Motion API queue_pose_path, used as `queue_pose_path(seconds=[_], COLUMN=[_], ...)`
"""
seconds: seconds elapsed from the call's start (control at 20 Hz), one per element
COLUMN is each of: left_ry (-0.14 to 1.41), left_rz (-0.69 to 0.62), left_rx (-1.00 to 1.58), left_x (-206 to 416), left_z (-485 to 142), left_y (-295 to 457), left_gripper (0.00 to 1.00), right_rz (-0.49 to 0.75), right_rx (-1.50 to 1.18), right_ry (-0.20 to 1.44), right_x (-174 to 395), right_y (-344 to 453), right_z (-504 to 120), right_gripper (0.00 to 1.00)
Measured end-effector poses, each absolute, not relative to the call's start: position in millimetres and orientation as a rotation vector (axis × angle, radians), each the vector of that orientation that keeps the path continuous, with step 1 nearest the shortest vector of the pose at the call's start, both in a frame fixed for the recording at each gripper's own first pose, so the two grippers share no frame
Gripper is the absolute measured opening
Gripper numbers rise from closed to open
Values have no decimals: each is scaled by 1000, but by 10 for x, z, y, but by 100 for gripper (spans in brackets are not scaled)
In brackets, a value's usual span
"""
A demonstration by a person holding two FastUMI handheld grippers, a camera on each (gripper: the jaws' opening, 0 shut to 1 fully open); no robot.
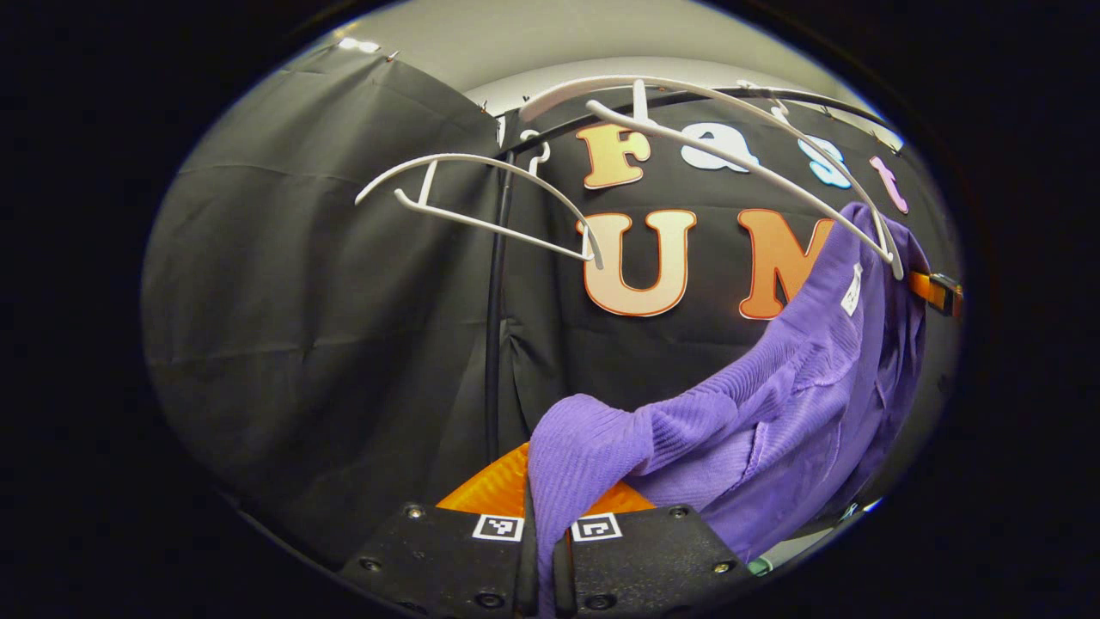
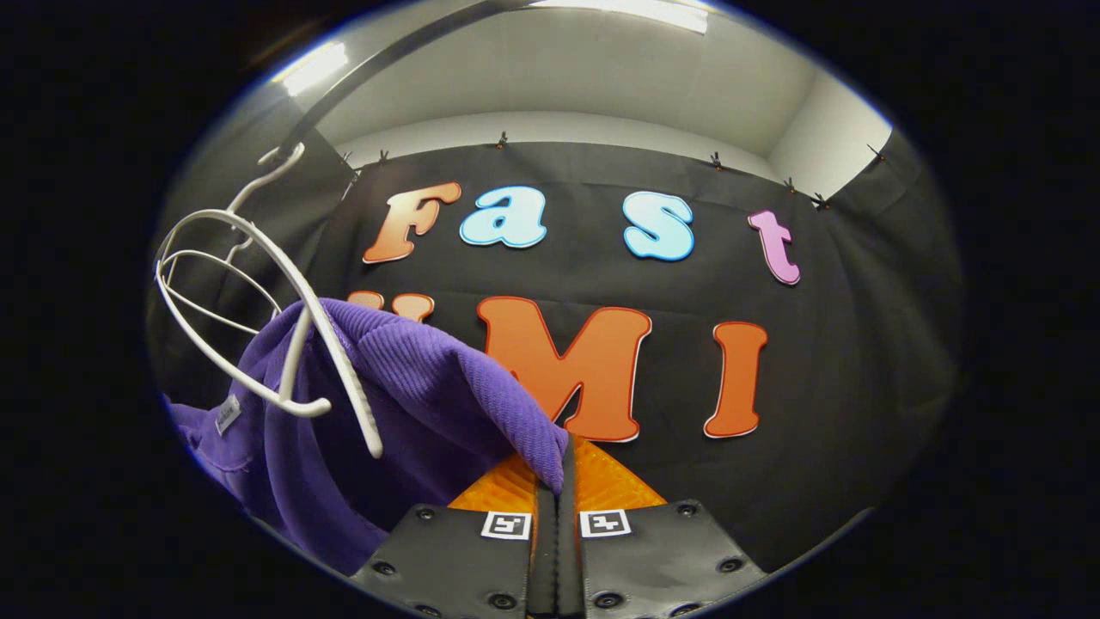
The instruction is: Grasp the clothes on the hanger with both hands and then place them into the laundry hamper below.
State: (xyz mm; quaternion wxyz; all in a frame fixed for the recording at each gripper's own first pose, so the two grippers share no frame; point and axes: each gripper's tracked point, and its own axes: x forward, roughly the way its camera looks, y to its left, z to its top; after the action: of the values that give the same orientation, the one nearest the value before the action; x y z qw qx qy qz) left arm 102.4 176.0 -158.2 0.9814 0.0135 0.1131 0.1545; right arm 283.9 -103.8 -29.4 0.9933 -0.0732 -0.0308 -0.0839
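Pinched between the left gripper's (image 1: 546,516) closed fingers is a fold of the purple garment (image 1: 773,404), the ribbed cloth running down through the narrow slot between them. From that fold the fabric rises up and to the right in the left gripper view, toward the white hanger (image 1: 748,163) whose far arm tip it is draped over; a small white label (image 1: 851,291) shows near the top of the cloth. A second white hanger (image 1: 481,206), bare, hangs further left on the dark rail (image 1: 859,107).

Fingers of the right gripper (image 2: 554,507) are likewise pressed together on an edge of the same garment (image 2: 412,387), which spreads away to the left in the right gripper view. It lies over the hanger (image 2: 292,284) there, perhaps only on one arm, though the fisheye bend makes that hard to judge. Behind everything hangs the black cloth wall (image 2: 859,344).
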Motion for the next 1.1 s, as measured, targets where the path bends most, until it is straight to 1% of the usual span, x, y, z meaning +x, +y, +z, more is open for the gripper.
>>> queue_pose_path(seconds=[0.1, 0.2, 0.35, 0.55, 0.7, 0.95, 1.1], left_ry=[216, 214, 196, 203, 198, 183, 191], left_rz=[298, 276, 261, 235, 188, 40, -59], left_rx=[12, -6, 8, -19, -56, -95, -94], left_x=[1029, 974, 926, 859, 847, 1001, 1124], left_z=[-1564, -1573, -1465, -1358, -1279, -1163, -1230], left_y=[1722, 1646, 1553, 1403, 1162, 520, 73], left_gripper=[8, 9, 9, 9, 9, 9, 9], right_rz=[-204, -182, -186, -98, -47, 83, 166], right_rx=[-108, -50, -103, -129, -116, -88, -4], right_ry=[-15, 19, 17, 7, 12, 40, 73], right_x=[2826, 2730, 2417, 2001, 1791, 1649, 1656], right_y=[-1230, -1253, -1384, -1214, -1066, -597, -163], right_z=[-441, -572, -577, -470, -415, -513, -734], right_gripper=[7, 7, 7, 8, 7, 7, 7])
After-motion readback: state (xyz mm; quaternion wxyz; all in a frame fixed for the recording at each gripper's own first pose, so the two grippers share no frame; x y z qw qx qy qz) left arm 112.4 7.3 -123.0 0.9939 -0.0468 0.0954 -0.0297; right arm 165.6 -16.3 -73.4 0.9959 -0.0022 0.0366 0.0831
